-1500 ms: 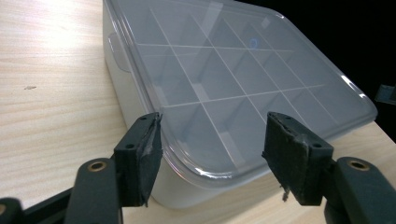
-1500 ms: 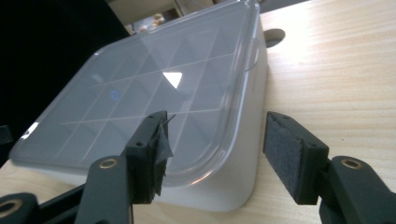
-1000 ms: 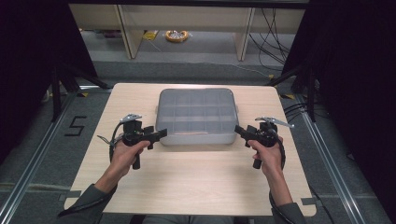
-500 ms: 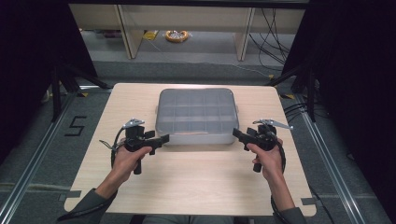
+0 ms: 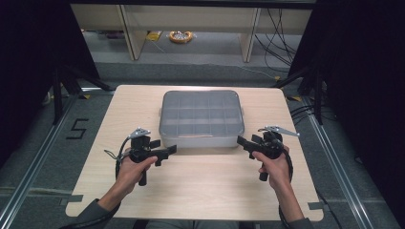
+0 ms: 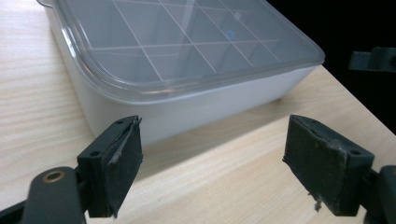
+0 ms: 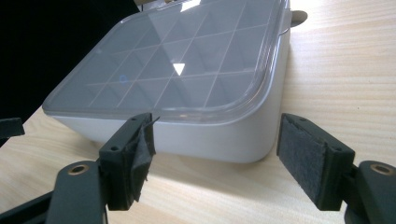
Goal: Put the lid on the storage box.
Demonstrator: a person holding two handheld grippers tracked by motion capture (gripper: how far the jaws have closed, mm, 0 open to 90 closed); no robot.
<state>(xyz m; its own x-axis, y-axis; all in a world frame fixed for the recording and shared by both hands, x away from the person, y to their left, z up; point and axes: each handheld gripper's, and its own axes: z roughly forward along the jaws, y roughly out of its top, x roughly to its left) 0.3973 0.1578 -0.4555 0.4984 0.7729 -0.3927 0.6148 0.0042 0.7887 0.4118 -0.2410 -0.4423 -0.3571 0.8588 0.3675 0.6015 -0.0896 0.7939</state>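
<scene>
A box (image 5: 201,119) with a clear lid sits in the middle of the table (image 5: 200,191), a bit toward the far side. The lid is on, and under it you can see lines that split the box into many small parts. The left gripper (image 5: 168,150) is just beside the box's near left corner, not touching it. Its jaws are wide apart with nothing in them, and in the left gripper view the box's near wall is just past the pads (image 6: 122,170). The right gripper (image 5: 241,141) is just beside the near right corner, also not touching. Its jaws are wide and hold nothing too. There is lots of bare wood near the person and some on both sides of the box. On the floor left of the table is a "5" (image 5: 77,129).
</scene>
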